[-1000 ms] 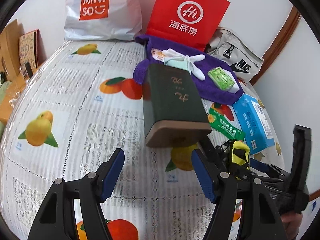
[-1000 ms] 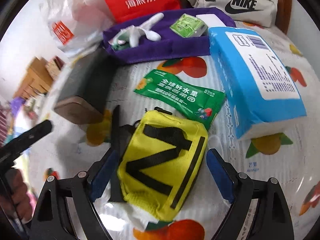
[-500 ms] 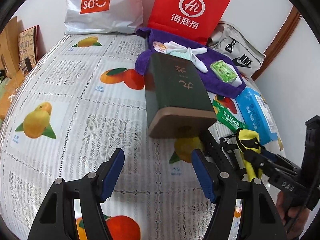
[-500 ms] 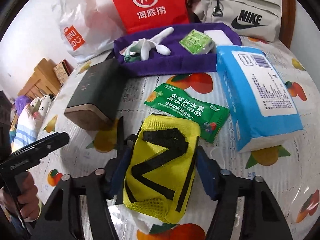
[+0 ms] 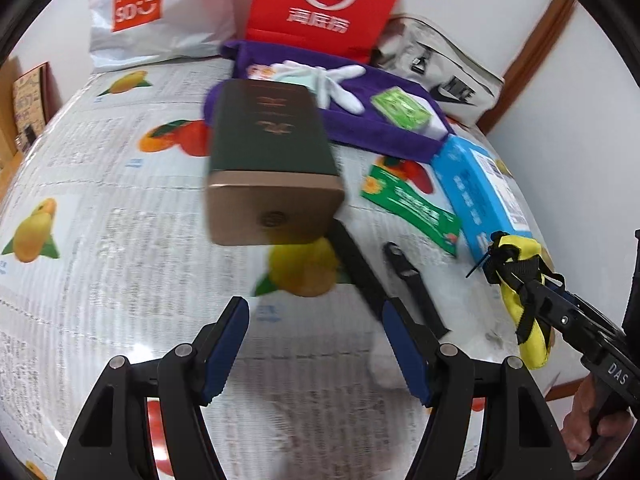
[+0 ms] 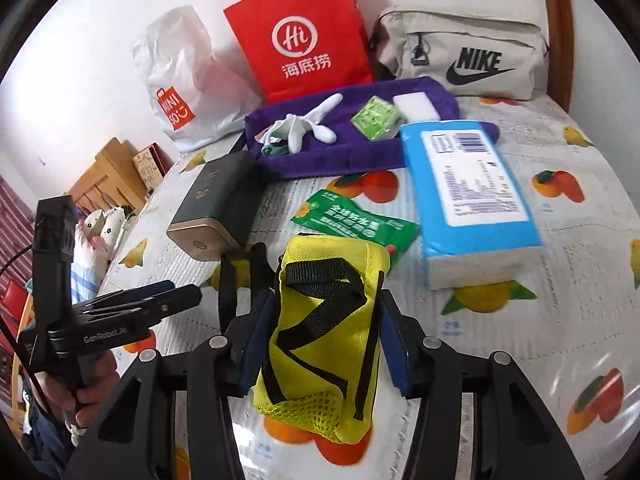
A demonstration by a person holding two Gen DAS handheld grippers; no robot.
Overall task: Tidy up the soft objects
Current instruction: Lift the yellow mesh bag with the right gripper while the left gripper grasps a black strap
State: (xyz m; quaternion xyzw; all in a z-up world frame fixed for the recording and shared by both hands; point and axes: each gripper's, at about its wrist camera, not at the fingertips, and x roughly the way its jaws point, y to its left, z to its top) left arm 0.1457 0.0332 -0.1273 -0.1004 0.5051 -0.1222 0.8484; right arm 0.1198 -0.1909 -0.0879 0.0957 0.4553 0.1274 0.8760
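Note:
My right gripper (image 6: 326,332) is shut on a yellow mesh pouch (image 6: 326,320) with black straps and holds it lifted above the bed; the pouch also shows in the left wrist view (image 5: 524,292). My left gripper (image 5: 316,344) is open and empty above the fruit-print bedspread (image 5: 100,220), short of a dark green box (image 5: 268,148). A purple cloth tray (image 6: 344,152) at the back holds a white glove (image 6: 316,124), a green tissue pack (image 6: 376,118) and a white sponge (image 6: 414,106).
A blue tissue pack (image 6: 468,188) and a green snack packet (image 6: 352,220) lie ahead of the pouch. A red paper bag (image 6: 300,36), a white Miniso bag (image 6: 180,84) and a beige Nike bag (image 6: 464,56) stand along the wall. The pouch's black strap (image 5: 412,284) trails on the bed.
My right gripper closed on the yellow pouch and lifted it off the bed. My left gripper moved closer to the dark green box and stayed open.

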